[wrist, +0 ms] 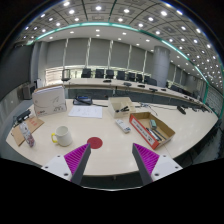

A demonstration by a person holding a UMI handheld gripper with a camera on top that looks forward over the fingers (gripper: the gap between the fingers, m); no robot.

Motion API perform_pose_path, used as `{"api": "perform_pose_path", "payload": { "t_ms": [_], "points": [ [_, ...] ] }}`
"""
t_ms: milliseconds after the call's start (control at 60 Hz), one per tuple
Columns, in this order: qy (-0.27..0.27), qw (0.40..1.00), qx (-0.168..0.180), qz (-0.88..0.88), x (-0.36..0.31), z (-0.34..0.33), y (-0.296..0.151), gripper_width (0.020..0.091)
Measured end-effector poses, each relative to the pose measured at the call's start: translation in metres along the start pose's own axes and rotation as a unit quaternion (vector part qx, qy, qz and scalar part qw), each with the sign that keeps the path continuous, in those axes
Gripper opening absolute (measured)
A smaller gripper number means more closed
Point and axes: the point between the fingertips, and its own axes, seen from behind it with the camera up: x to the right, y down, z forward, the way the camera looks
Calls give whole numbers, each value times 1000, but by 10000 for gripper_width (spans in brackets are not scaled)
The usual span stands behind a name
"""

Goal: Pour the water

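Mug [62, 135] beyond open hand-held gripper [110, 159]

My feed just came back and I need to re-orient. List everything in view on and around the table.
Table: one, pale wood, under everything.
Mug: one, cream, ahead of the left finger.
Coaster: one, red, between and just beyond the fingers.
Tray: one, orange-red rim, ahead of the right finger; contents unclear.
Carton: one, tan, mid-table.
White box: one, left of the carton.
Chairs: a row, black, beyond the table.
Gripper: one, open, magenta pads, nothing between the fingers.
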Motion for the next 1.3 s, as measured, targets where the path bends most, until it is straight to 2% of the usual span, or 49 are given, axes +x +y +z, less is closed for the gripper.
{"api": "perform_pose_path", "payload": {
  "t_ms": [150, 400, 600, 833, 1067, 1167, 1233, 1283, 1300],
  "points": [
    [-1, 1000, -8, -9, -23, -2, 9, 861],
    [-16, 999, -36, -20, -147, -10, 40, 859],
    [-71, 995, -60, -24, -282, -13, 69, 864],
    [-121, 991, -24, -44, -419, 13, 77, 862],
    [-130, 991, 40, -5, -495, 88, 47, 856],
    [-118, 991, 66, 7, -502, 109, 36, 779],
    [-112, 991, 71, 5, -507, 125, 33, 682],
    [-114, 990, 77, 5, -509, 133, 31, 577],
    [-115, 990, 78, 5, -510, 134, 31, 574]
  ]
}}
